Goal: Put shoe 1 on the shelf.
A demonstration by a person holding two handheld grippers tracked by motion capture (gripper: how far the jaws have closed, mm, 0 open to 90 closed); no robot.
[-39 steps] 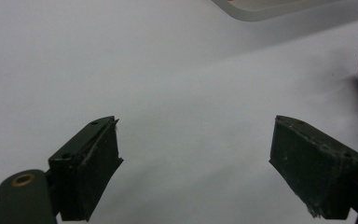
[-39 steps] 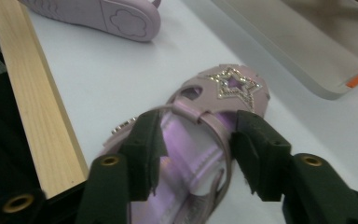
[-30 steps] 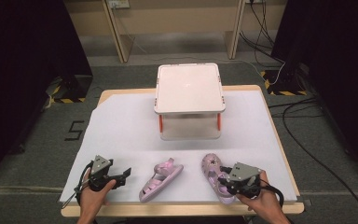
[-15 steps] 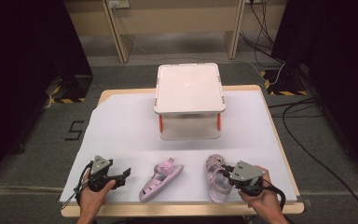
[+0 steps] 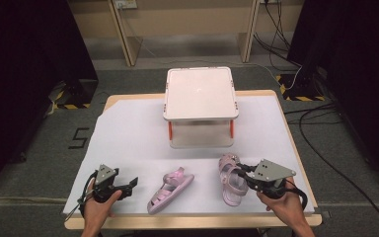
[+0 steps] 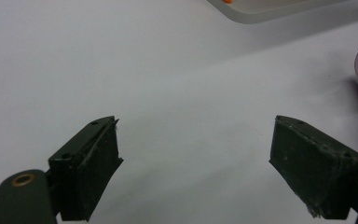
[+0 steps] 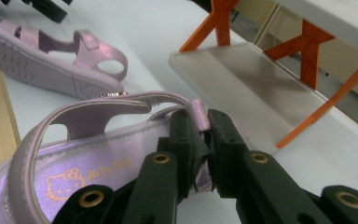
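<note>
At the near right, the right gripper (image 5: 243, 174) is clamping a strap of the right sandal (image 5: 231, 179); in the right gripper view its jaws are pinched almost together on the thin pink strap (image 7: 198, 114). Over the last second this sandal has been drawn slightly nearer and its toe end has swung a little, while the hand has been settling lower, so the grip looks secure and a lift toward the rack seems the likely next step. The sandal is lying on the white cover near the table's front edge, sole down, its long axis running near to far with a slight lean to the left at the far end.

At the near left, the left gripper (image 5: 126, 183) is hovering with its jaws spread wide and holding nothing, unmoved in that time. Just right of it the left sandal (image 5: 170, 190) is resting tipped on its side, its long axis running diagonally from near left to far right.

Farther back, the white two-tier rack (image 5: 200, 105) with orange braces is standing at mid-table.
</note>
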